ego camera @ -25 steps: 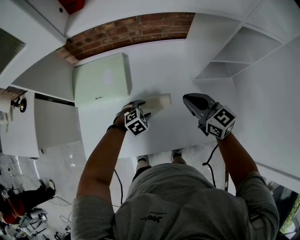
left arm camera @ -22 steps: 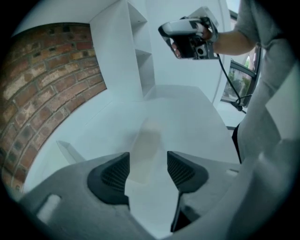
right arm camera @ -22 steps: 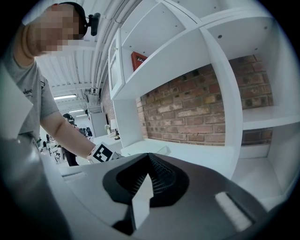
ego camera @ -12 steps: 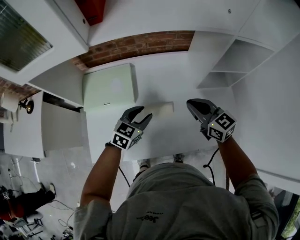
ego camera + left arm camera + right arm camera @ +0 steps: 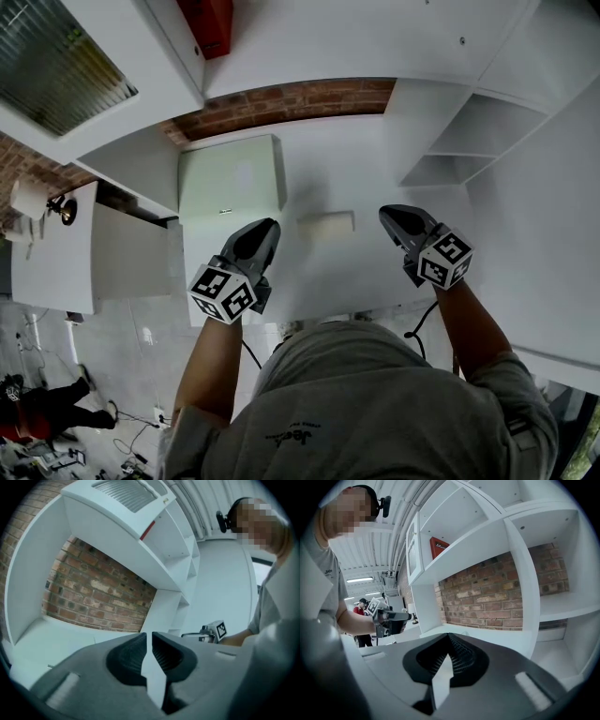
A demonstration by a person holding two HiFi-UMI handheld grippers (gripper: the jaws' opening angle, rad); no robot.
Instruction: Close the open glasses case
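A pale cream glasses case point(image 5: 326, 222) lies flat on the white table point(image 5: 328, 272), and its lid looks down. My left gripper point(image 5: 261, 230) hovers to the case's left, apart from it, jaws shut with nothing between them. In the left gripper view the left gripper point(image 5: 151, 637) points up at the shelves, and the case is out of sight. My right gripper point(image 5: 394, 217) is to the case's right, also shut and empty. In the right gripper view the right gripper point(image 5: 449, 639) faces the brick wall, with the left gripper point(image 5: 389, 618) visible off to the left.
A pale green box point(image 5: 232, 178) stands on the table behind the left gripper. A brick wall point(image 5: 281, 98) backs the table, white shelves point(image 5: 469, 141) rise at the right, and a red object point(image 5: 211, 23) sits above. The table's front edge runs just before the person's body.
The left gripper has drawn back from the case toward the near left, tilted upward, and its jaws have gone from open to shut. The right gripper has barely moved.
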